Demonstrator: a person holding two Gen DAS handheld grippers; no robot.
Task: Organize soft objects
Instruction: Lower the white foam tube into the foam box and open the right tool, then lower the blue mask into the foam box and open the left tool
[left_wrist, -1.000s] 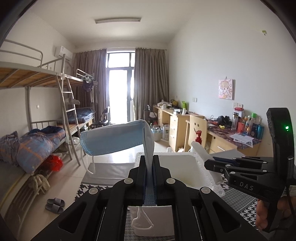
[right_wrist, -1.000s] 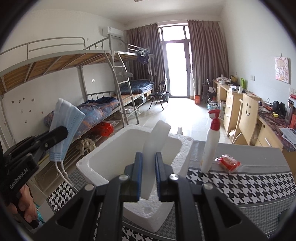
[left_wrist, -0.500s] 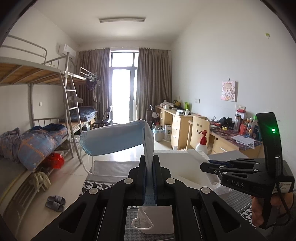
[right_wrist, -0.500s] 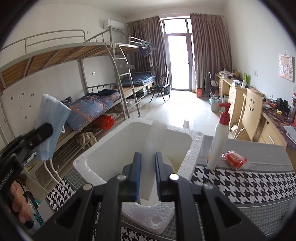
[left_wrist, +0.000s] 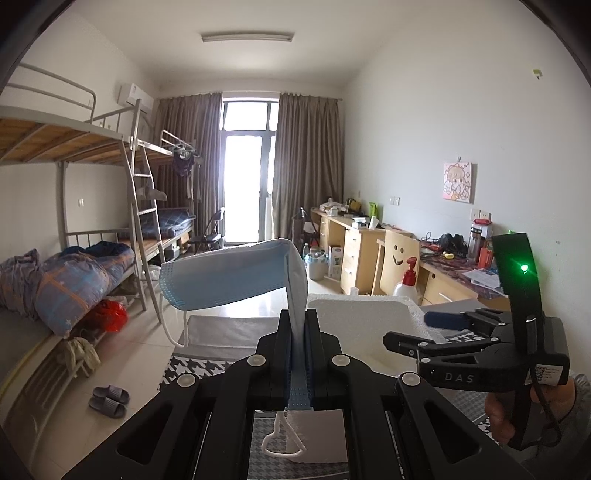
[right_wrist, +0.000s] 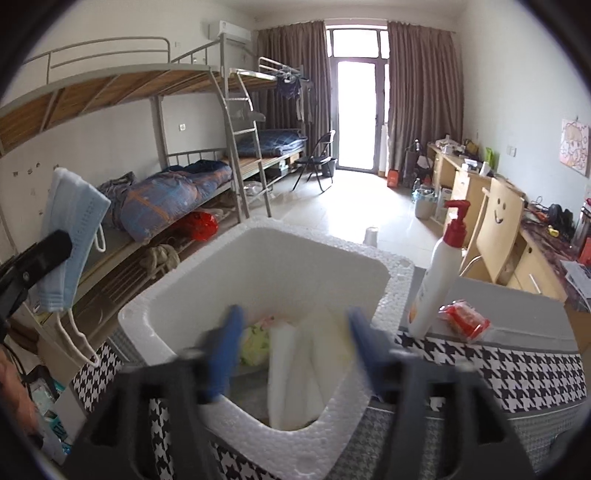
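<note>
My left gripper (left_wrist: 298, 321) is shut on a blue face mask (left_wrist: 236, 277), held up in the air left of the white foam box (left_wrist: 369, 317); the mask also shows in the right wrist view (right_wrist: 72, 236). My right gripper (right_wrist: 291, 332) is open over the foam box (right_wrist: 258, 266), its blue pads (right_wrist: 225, 347) wide apart and blurred. A white foam piece (right_wrist: 284, 373) lies inside the box among other soft items. The right gripper also shows in the left wrist view (left_wrist: 439, 328), open at the box's right rim.
A white pump bottle with a red top (right_wrist: 439, 273) and a red packet (right_wrist: 465, 319) stand on the table right of the box. A houndstooth cloth (right_wrist: 517, 373) covers the table. Bunk beds (right_wrist: 177, 192) stand at the left, desks (right_wrist: 480, 192) at the right.
My right gripper lowered the white foam piece into the box and opened, letting it go. My left gripper kept hold of the mask and stayed roughly in place.
</note>
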